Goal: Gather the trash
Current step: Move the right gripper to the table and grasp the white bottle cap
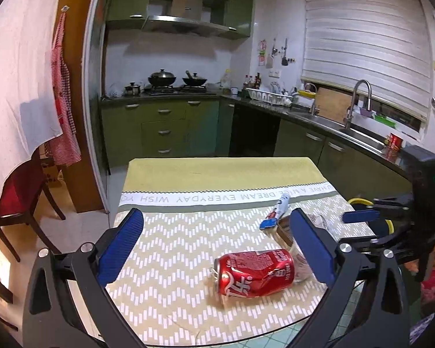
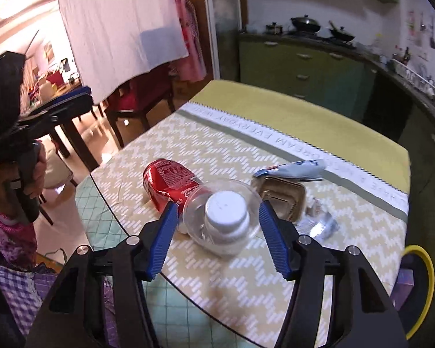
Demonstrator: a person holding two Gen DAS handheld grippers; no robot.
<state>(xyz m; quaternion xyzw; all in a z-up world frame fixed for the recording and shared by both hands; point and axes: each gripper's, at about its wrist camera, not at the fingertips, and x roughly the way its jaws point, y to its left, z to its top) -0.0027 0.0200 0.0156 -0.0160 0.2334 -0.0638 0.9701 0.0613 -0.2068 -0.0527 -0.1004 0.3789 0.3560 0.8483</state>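
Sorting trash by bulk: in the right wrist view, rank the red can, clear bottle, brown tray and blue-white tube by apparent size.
1. clear bottle, though it is nearest the camera
2. red can
3. brown tray and blue-white tube: too alike to rank

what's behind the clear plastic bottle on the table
Behind the clear bottle lie a crushed red can and an open foil tray. The bottle covers their near edges.

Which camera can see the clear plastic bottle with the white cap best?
The right wrist view. The clear bottle lies cap-first between the right gripper fingers, whole and close up. In the left wrist view, only a glassy sliver shows behind the red can and a blue finger.
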